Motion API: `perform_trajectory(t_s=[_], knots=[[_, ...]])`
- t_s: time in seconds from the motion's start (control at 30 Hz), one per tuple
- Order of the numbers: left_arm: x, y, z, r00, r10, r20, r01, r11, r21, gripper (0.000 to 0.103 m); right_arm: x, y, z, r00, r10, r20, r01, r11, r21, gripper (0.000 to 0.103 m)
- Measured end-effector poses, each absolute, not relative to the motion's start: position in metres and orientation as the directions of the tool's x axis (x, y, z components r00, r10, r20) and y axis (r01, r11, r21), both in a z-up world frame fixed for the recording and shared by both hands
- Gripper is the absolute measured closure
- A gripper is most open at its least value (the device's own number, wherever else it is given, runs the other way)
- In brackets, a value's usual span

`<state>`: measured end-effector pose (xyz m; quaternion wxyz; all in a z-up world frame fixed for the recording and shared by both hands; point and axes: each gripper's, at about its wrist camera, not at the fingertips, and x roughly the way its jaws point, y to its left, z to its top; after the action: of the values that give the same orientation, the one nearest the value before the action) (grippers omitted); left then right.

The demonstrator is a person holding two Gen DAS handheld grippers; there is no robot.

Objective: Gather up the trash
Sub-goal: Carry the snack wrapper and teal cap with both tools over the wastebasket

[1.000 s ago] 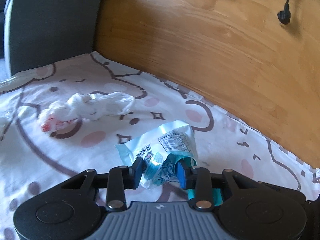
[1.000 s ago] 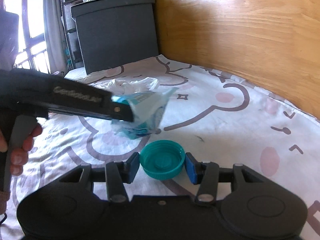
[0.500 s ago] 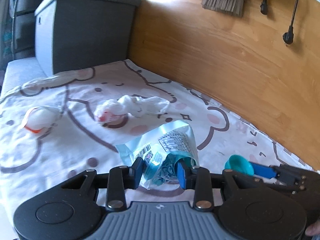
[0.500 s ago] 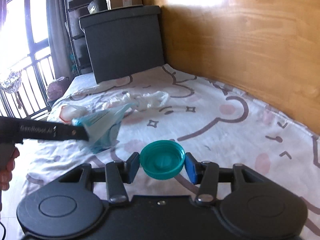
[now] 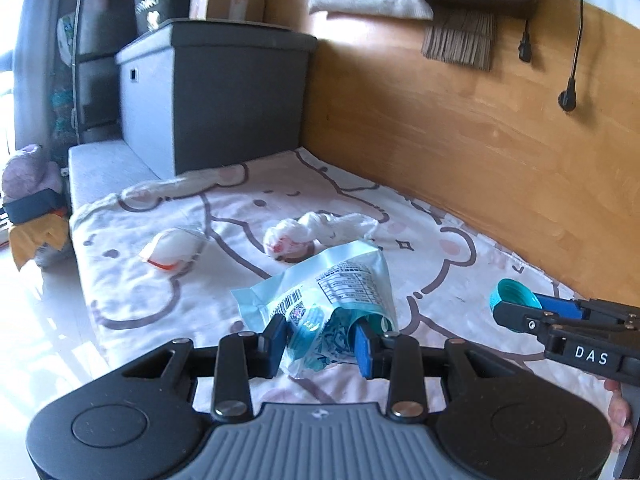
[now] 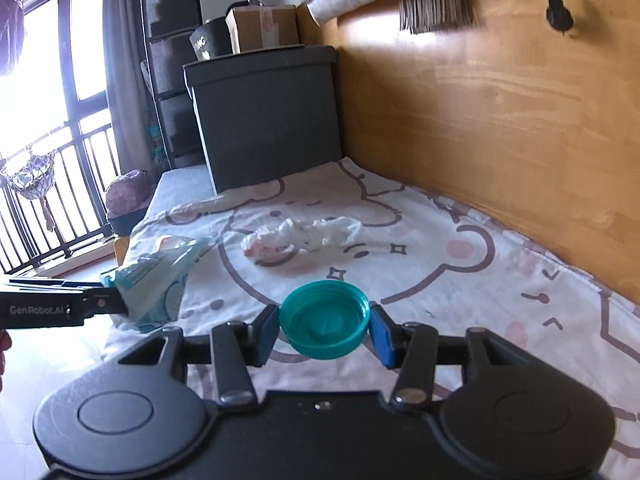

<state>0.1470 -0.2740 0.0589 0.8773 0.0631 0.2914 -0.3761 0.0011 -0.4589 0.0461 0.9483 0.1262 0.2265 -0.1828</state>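
Teal plastic cap (image 6: 324,320) clamped in right gripper (image 6: 324,326), crumpled blue snack wrapper (image 5: 320,292) in left gripper (image 5: 320,338); white plastic bag (image 5: 320,228) and small white packet (image 5: 172,246) remain farther off on the bedsheet (image 5: 440,248).

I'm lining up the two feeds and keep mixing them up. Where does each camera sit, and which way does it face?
Left wrist: on the left gripper, facing along the bed to the wooden wall; holds a blue wrapper.
Right wrist: on the right gripper, facing likewise; holds a teal cap.
Shared: crumpled white bag, grey box, each other's gripper.
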Motion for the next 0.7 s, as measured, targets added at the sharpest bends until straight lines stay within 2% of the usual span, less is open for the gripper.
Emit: perform_trajectory(t_s=[0.37,0.7], knots=[[0.131,-0.21,0.087,0.621,-0.573,-0.535,0.634,0.768,-0.087,0.066,-0.007,-0.419,0.073,0.851,-0.263,-0.455,0.371,0.914,0.165,0.053],[0.134,-0.145,0.094,0.682,-0.513,-0.521,0.555,0.827,-0.089,0.066,0.015,-0.366,0.087,0.87,-0.183,-0.458,0.285,0.945,0.162,0.053]])
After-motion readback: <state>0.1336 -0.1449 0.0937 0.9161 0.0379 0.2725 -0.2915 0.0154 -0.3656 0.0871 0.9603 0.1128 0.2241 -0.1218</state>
